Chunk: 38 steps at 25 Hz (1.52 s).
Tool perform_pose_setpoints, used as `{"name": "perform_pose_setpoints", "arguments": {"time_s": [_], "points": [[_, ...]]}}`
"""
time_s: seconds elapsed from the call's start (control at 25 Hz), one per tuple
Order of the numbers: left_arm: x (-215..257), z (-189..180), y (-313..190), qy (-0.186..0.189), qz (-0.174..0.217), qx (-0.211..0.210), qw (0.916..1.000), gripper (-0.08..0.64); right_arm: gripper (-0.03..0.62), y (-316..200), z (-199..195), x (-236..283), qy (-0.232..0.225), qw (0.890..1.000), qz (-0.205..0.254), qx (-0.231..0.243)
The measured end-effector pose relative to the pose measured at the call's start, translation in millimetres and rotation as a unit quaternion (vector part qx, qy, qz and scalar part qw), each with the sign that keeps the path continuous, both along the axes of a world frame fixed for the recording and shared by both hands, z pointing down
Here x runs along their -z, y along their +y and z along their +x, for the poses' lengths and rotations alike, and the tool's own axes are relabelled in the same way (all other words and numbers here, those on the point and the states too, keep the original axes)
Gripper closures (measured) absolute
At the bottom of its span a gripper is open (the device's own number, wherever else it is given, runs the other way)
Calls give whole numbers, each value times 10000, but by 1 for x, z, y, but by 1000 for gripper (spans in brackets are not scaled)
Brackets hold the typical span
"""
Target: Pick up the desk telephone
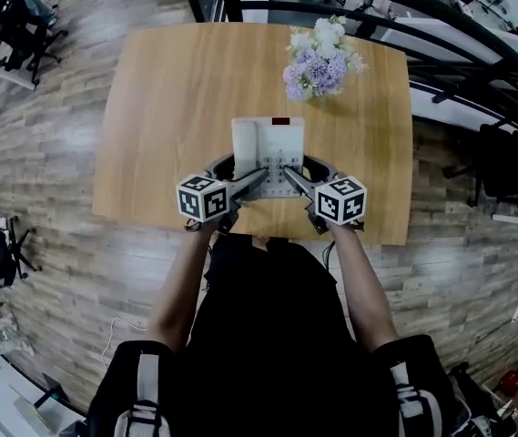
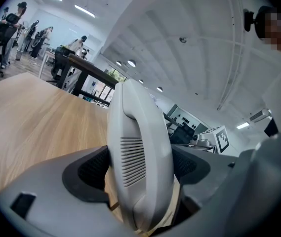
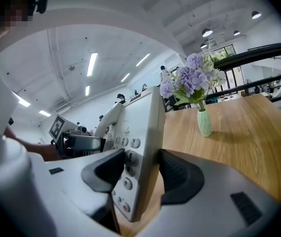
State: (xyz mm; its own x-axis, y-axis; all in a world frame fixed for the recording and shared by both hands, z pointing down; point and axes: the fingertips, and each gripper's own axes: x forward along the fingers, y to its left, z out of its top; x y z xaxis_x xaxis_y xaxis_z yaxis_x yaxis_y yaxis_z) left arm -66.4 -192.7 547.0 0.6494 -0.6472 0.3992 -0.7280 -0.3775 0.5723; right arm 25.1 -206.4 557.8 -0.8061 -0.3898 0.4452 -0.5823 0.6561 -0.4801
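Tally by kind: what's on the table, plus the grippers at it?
telephone: 1
vase of flowers: 1
grippers: 2, the left gripper and the right gripper, both shut on the telephone
Total: 4

we can read only the digits 2, 3 and 6, printed on keys of the desk telephone (image 3: 139, 127) in the right gripper view; its other markings are too small for us.

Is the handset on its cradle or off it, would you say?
On: the handset lies seated along the telephone's left side.
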Motion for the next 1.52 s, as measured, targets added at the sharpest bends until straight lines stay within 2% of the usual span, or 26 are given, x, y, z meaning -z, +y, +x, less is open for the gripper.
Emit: {"name": "perform_pose_setpoints", "arguments": {"time_s": [0.44,1.52], "points": [[33,8,7,-59,344,144,9993,169,354,5,8,31,-162,9995,284,26],[72,15,21,-213,749,479,9958,169,354,15,14,65,-454,9968,628,217]]}}
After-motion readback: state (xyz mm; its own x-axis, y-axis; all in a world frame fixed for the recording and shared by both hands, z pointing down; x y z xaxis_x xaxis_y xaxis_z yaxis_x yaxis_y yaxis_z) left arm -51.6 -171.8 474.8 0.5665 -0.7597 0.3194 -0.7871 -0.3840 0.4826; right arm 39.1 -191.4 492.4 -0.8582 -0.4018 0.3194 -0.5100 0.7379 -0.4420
